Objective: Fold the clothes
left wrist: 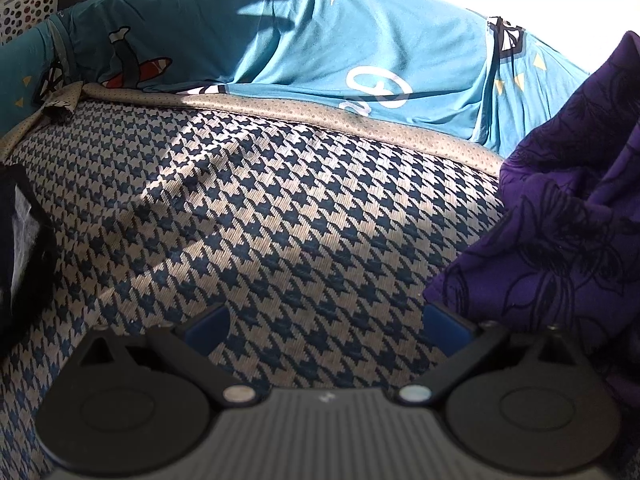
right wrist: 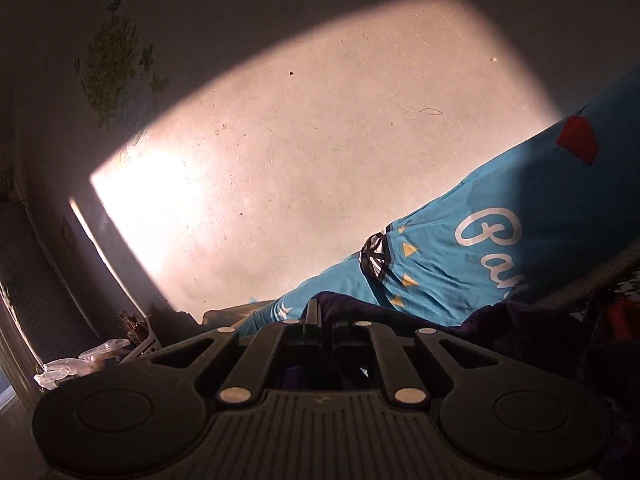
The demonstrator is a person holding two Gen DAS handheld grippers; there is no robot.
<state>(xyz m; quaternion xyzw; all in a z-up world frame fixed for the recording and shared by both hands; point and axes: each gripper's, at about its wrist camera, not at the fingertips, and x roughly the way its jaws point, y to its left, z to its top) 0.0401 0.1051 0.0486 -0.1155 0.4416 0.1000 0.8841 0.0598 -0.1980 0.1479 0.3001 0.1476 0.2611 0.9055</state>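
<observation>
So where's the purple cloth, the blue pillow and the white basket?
purple cloth (left wrist: 568, 216), left wrist view, middle of its hanging folds.
blue pillow (left wrist: 320, 48), left wrist view, its sunlit front.
white basket (left wrist: 28, 4), left wrist view, its holed side.

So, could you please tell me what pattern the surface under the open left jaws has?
Dark blue and beige houndstooth woven cover, clearest in the left wrist view.

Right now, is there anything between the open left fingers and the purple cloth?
Nothing visible is in the way. The left gripper is open over the checked cover, and the purple cloth hangs just beside its right finger, with only bare cover between the fingers.
</observation>
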